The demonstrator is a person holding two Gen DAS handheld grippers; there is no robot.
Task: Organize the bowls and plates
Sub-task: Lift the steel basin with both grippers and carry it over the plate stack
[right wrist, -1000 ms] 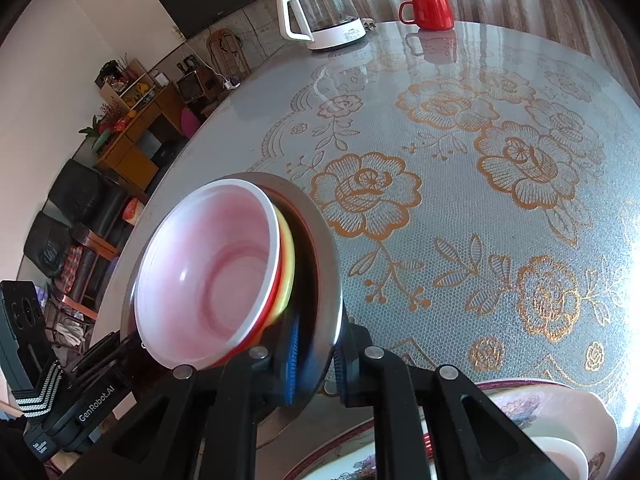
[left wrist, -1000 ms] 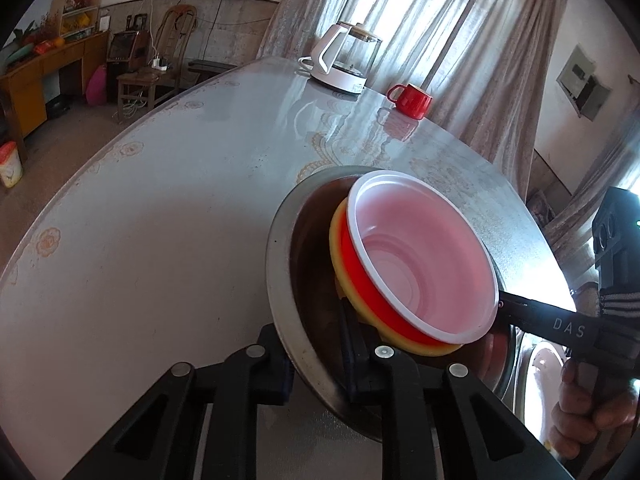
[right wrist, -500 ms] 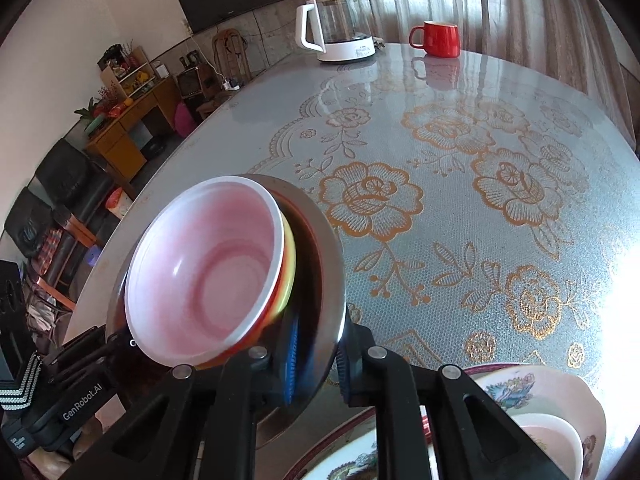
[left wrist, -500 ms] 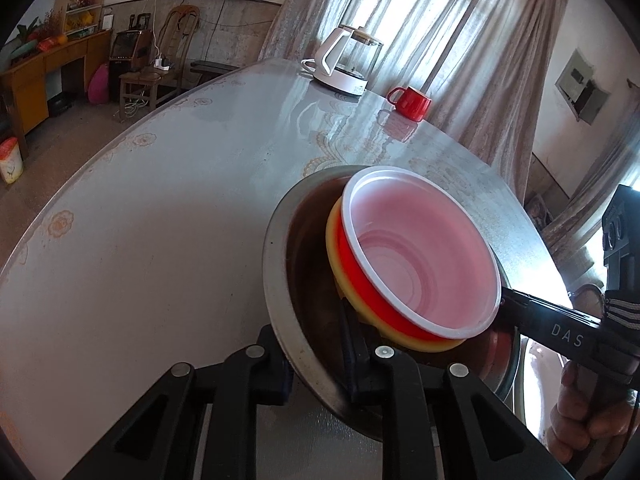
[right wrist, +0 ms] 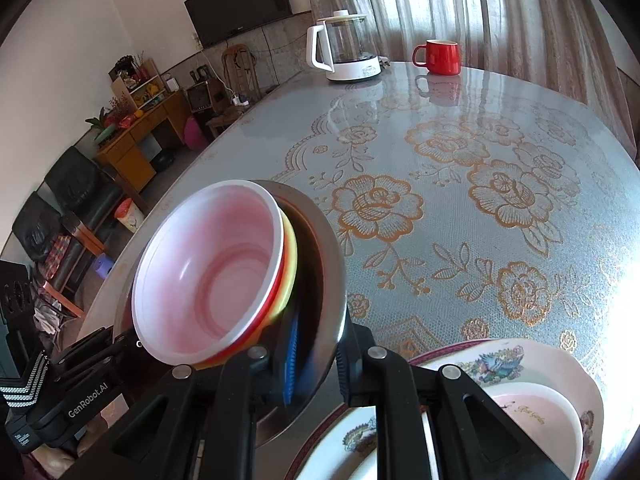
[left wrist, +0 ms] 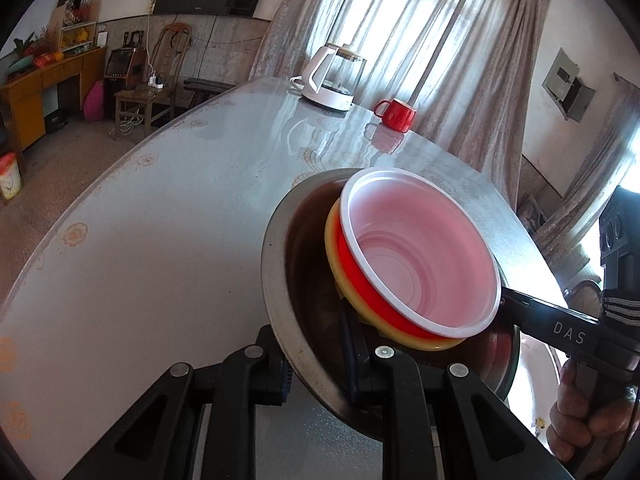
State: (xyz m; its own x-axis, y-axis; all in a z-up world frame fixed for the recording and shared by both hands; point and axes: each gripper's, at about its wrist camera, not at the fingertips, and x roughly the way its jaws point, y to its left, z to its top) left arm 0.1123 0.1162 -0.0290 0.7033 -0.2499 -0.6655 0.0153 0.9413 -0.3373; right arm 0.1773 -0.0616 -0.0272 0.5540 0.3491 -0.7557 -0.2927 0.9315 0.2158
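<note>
"DAS" on right gripper (left wrist: 568, 336); "GenRobot.AI" on left gripper (right wrist: 86, 400).

Floral plate (right wrist: 500, 364) cut off by bottom edge.

A large rounded table (right wrist: 460, 208) carries everything, its top covered by a glossy grey cloth patterned with golden roses and leaf sprays. At about twelve o'clock in the right wrist view, near the far edge, stands a white kettle (right wrist: 346, 50) with a clear glass body, and just to its right, near one o'clock, a red mug (right wrist: 440, 57), apart from the kettle; both are mirrored in the shiny surface. At about five o'clock, at the near edge, lies a floral plate (right wrist: 532, 364) with a dark red rim, bearing a smaller white dish (right wrist: 536, 412)
</note>
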